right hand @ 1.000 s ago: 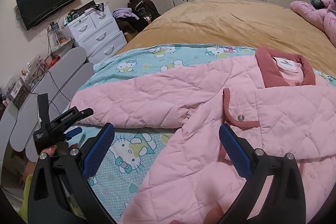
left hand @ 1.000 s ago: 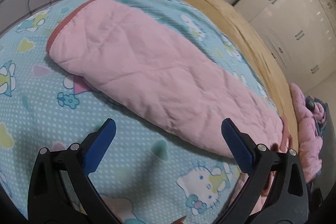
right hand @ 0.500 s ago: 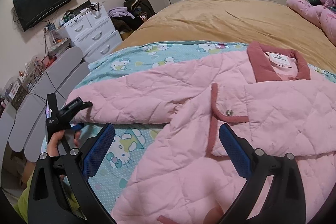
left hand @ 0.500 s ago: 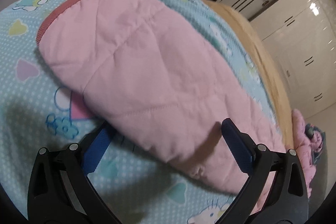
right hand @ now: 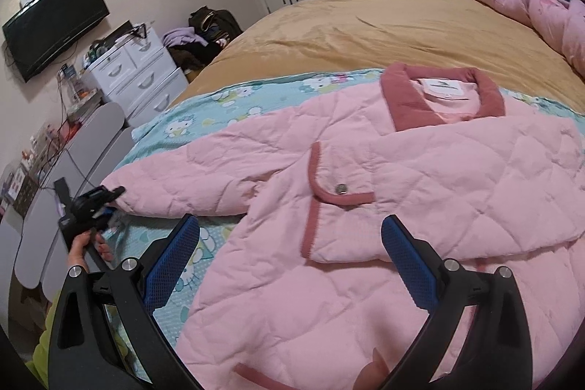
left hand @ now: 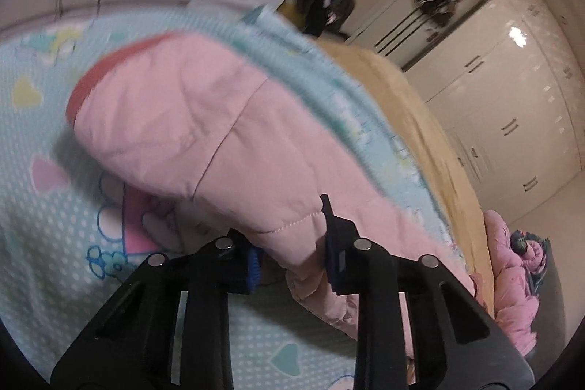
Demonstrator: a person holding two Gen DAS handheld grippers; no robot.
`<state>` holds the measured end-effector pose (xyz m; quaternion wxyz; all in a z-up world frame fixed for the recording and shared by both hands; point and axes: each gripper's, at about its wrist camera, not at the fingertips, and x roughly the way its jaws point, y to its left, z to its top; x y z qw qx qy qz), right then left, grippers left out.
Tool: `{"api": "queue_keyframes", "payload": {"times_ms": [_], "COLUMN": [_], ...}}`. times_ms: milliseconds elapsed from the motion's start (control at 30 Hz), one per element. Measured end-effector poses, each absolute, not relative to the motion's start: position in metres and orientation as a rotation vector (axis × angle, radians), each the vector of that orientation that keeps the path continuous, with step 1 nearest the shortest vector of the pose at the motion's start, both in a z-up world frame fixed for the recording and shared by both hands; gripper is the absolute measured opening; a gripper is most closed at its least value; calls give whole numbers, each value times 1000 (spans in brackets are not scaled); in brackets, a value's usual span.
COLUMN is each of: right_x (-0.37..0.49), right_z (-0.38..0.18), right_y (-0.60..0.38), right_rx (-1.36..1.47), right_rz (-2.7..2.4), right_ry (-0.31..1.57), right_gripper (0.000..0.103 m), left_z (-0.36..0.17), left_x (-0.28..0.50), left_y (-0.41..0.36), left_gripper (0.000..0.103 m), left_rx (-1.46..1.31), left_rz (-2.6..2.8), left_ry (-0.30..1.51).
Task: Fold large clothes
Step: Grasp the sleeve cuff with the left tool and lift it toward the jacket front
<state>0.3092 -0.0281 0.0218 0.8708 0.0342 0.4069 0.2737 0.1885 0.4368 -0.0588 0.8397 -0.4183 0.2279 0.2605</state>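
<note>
Bed (right hand: 365,24): we see the pink quilted jacket (right hand: 402,189) spread flat on the teal sheet (right hand: 219,105).
Sleeve (left hand: 204,134): free half a second ago, now lifting.
Left gripper (left hand: 292,254): we pinch the sleeve edge; first fold can start.
Right gripper (right hand: 289,265): spread wide, hovering over the jacket front.

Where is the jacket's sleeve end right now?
In the left wrist view, the sleeve lies on the cartoon-print sheet, its lower edge pinched in the left gripper.
</note>
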Motion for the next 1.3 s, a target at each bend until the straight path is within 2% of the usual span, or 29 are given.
{"api": "queue_keyframes", "payload": {"times_ms": [433,833,1133,1300], "right_x": [306,308,317,325], "right_z": [26,28,6,2], "right_y": [-94,-167,-237,-273], "right_rx": [47,47,176,244], "right_rz": [463,363,331,287], "right_ry": [827,794,798,804], "right_gripper": [99,99,99,99], "left_z": [23,69,105,131], "left_x": [184,178,196,217], "left_y": [389,332,255,185], "left_gripper": [15,14,13,13], "left_rx": [-729,-596,-494,-422], "left_rz": [431,330,253,157], "left_ry": [281,186,169,157]}}
